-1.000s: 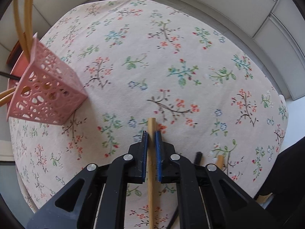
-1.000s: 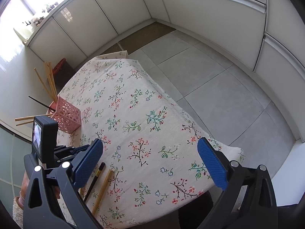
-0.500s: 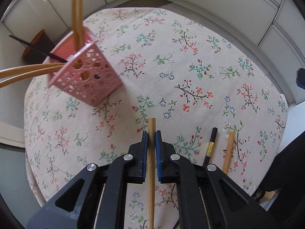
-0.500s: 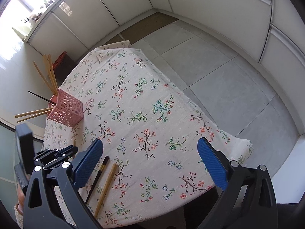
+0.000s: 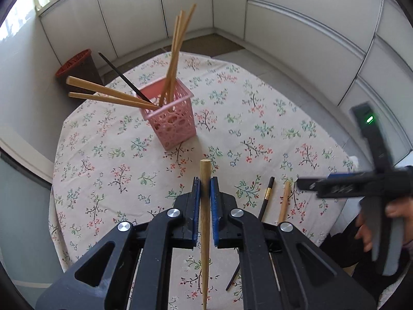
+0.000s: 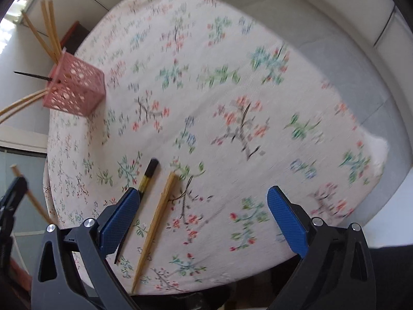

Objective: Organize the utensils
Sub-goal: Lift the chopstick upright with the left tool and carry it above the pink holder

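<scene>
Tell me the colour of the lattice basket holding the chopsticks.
Pink. The basket shows best in the left wrist view.

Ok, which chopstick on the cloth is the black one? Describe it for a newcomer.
On the floral tablecloth, far from the pink basket, two loose chopsticks lie side by side near the edge. The black chopstick has a gold band; its neighbour, the wooden chopstick, is plain.

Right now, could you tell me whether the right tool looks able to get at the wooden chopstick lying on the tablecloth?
Probably yes. The right tool is open and empty, and the wooden chopstick lies flat between its jaws with nothing on top. The black chopstick lies close beside it, apart but near enough to get nudged.
</scene>
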A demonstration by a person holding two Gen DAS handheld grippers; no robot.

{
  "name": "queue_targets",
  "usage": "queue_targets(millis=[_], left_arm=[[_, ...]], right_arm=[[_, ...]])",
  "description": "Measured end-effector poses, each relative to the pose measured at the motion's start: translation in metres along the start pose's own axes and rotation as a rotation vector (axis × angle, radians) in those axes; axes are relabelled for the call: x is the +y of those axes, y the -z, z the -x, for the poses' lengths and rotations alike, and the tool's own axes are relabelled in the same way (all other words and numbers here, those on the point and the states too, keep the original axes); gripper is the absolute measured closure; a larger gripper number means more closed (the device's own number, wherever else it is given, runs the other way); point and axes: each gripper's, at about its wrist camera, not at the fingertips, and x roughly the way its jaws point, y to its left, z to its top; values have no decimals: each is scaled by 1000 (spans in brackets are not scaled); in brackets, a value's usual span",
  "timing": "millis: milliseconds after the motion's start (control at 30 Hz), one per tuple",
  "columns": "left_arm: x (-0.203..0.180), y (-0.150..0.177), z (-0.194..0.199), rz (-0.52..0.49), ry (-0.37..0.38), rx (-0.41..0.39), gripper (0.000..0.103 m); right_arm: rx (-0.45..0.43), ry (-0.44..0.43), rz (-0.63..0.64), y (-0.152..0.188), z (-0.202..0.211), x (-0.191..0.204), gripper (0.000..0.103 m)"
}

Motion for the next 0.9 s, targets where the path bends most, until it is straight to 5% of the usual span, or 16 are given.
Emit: queue_targets(millis=[200,667,900], left_arm=[[12,0,10,34,9,-32,96],[20,-5,20,60,13,-72,96],[19,-6,21,56,9,-79,96]], right_arm=[[11,16,-28,11,-11,19,8],[-22,171,9,15,-19,44,32],[-115,279,59,27,-24,67,67]])
